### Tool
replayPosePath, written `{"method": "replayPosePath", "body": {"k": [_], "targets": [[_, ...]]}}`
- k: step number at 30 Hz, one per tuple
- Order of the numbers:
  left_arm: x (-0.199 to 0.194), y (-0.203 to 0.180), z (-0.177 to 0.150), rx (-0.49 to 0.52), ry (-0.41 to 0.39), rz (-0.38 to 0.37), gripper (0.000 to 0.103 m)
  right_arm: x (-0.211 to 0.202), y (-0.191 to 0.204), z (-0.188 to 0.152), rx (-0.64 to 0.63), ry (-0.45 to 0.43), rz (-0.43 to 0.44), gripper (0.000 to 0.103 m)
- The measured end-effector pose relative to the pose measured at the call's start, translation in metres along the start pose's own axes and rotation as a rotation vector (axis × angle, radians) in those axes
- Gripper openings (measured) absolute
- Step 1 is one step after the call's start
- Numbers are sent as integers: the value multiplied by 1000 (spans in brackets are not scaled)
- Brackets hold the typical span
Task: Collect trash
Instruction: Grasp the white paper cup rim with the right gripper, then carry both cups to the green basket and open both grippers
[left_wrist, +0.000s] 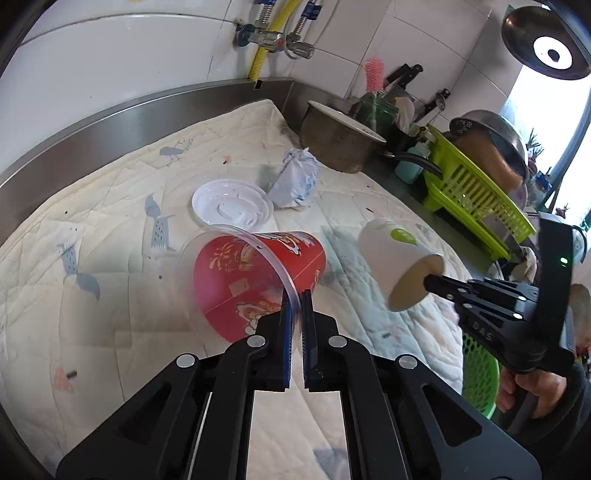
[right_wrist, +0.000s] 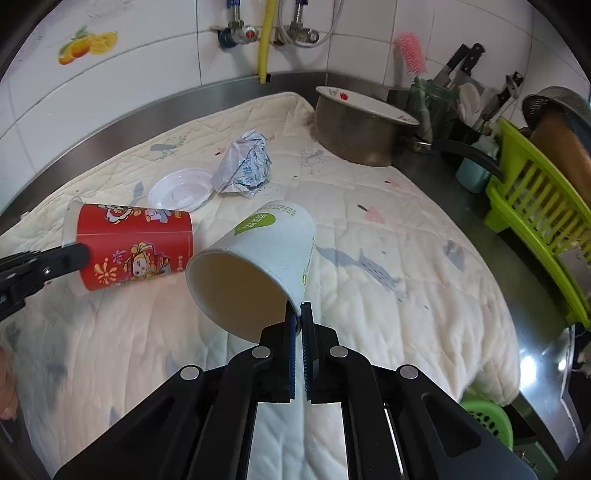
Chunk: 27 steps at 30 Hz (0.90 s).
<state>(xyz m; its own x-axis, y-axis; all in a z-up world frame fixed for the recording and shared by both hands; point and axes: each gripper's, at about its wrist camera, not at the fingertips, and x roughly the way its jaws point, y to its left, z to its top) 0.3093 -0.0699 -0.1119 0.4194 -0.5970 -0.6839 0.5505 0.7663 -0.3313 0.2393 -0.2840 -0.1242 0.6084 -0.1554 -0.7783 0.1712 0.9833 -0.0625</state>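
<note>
My left gripper (left_wrist: 295, 301) is shut on the clear rim of a red printed plastic cup (left_wrist: 258, 280), held tilted above the quilted cloth (left_wrist: 110, 295); the cup also shows in the right wrist view (right_wrist: 136, 243). My right gripper (right_wrist: 298, 312) is shut on the rim of a white paper cup with a green logo (right_wrist: 258, 258), held tilted with its mouth toward me; it also shows in the left wrist view (left_wrist: 399, 258). A clear plastic lid (left_wrist: 232, 208) and a crumpled white wrapper (left_wrist: 295, 179) lie on the cloth further back.
A metal pot (right_wrist: 362, 129) stands at the back right, beside a knife holder (right_wrist: 436, 99) and a pink brush (right_wrist: 412, 53). A green dish rack (right_wrist: 535, 206) stands on the steel counter at right. A green basket (right_wrist: 487, 417) sits below the counter edge. Tiled wall with taps (right_wrist: 266, 33) behind.
</note>
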Motion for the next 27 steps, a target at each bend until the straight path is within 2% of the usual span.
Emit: {"method": "replayPosePath", "body": {"k": [6, 10, 13, 22, 27], "targets": [[-15, -17, -14, -2, 3, -9, 3, -44, -25, -40, 1, -17, -30, 3], [-26, -34, -23, 2, -7, -37, 3, -62, -48, -74, 16, 13, -65, 3], [-33, -54, -30, 21, -10, -68, 3, -74, -74, -105, 22, 40, -133, 3], [-30, -124, -54, 83, 22, -168, 3, -82, -141, -176, 135, 138, -218, 3], [-23, -164, -68, 125, 49, -211, 3, -86, -167, -203, 161, 175, -251, 3]]}}
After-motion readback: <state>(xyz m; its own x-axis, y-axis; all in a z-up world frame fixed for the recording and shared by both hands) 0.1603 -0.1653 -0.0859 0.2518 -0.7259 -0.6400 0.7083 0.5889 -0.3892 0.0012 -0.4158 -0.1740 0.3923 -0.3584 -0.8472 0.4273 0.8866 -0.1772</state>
